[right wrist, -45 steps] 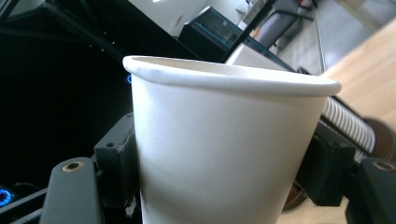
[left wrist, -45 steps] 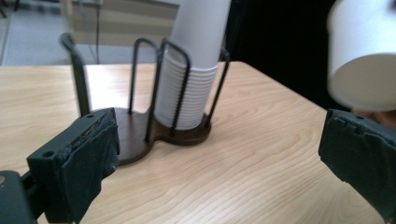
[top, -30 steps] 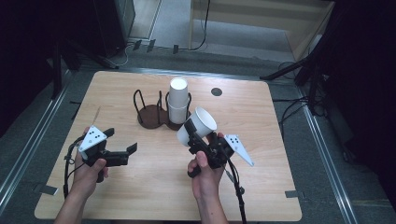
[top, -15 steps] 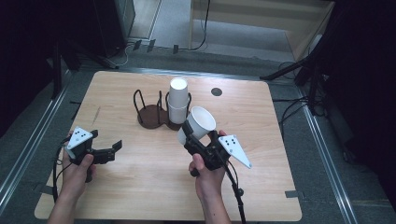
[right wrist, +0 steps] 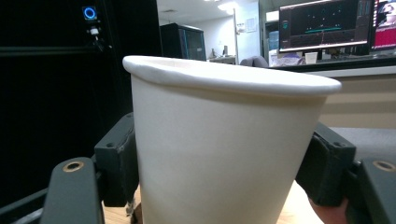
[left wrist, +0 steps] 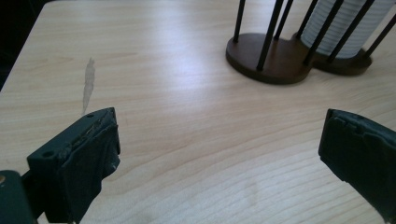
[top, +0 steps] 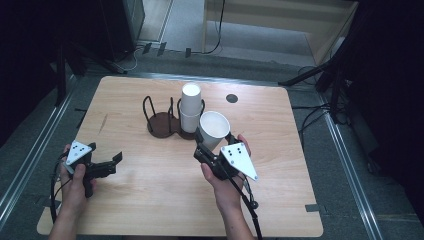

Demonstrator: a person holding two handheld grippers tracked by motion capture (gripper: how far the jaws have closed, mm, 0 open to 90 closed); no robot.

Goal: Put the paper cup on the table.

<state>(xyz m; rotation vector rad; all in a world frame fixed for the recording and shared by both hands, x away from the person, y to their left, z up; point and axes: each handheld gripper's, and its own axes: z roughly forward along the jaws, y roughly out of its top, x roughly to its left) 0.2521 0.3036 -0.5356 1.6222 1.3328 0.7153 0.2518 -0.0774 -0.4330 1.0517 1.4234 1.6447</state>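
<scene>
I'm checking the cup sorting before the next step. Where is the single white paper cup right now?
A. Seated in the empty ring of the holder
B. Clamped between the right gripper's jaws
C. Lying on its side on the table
B: the right gripper is shut on the paper cup, its jaws pressing both sides in the right gripper view.

Cup (top: 214, 129) before rack (top: 162, 120) (apparently touching)

A plain white paper cup (top: 214, 129) with a rolled rim, empty and mouth up, leans slightly as it is held above the wooden table, just in front of the dark wire cup holder (top: 162, 121). The holder has two round bases side by side; its right bay contains a stack of white cups (top: 190, 106), its left bay is empty.
</scene>
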